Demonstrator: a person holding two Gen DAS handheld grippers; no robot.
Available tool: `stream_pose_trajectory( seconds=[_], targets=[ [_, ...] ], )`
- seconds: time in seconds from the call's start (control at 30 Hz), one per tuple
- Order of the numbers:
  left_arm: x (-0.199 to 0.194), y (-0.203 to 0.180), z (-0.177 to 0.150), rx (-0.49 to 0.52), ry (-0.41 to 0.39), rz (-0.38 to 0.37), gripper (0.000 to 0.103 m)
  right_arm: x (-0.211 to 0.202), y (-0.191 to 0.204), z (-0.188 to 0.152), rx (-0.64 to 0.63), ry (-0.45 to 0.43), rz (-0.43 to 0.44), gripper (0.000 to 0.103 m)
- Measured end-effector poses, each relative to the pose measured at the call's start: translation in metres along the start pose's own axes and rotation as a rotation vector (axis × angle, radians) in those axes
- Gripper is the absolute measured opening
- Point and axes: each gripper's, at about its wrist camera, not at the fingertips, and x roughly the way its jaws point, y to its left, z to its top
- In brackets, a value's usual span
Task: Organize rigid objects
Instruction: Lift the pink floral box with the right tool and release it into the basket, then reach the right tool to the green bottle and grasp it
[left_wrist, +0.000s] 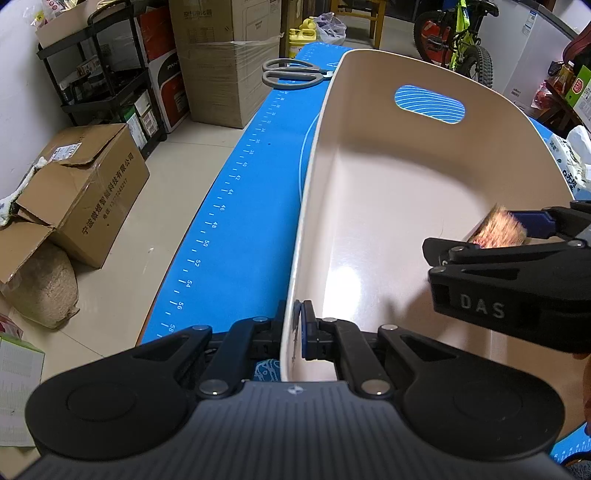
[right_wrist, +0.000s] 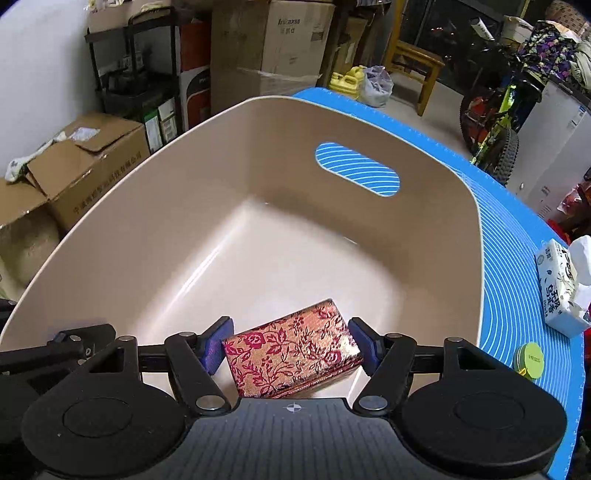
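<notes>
Cardboard boxes and a bicycle crowd the floor around a bench under a blue mat (left_wrist: 236, 236). Left claw (left_wrist: 300, 332) is clamped on the near rim of the beige tub (right_wrist: 147, 229). Right claw (right_wrist: 291, 349) hangs inside the tub, its pads either side of a brocade box (right_wrist: 291, 354); they seem just clear of it, though the gap is hard to judge. Scissors (left_wrist: 291, 73) lie beyond the tub, and a tissue pack (right_wrist: 563, 291) and green tin (right_wrist: 530, 360) to its right.
</notes>
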Motion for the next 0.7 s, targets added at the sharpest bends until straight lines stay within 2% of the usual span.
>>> stream_pose_trajectory(
  seconds=[0.33, 0.5, 0.7],
  targets=[
    [0.0, 0.0, 0.001, 0.0, 0.003, -0.002, 0.008, -0.045, -0.03, -0.01, 0.085, -0.155, 0.007, 0.081],
    [0.0, 0.0, 0.001, 0.001, 0.002, -0.001, 0.008, -0.077, -0.06, -0.021, 0.16, -0.228, -0.018, 0.083],
    [0.0, 0.0, 0.001, 0.001, 0.003, -0.001, 0.008, -0.101, -0.106, -0.046, 0.239, -0.26, -0.076, 0.083]
  ],
)
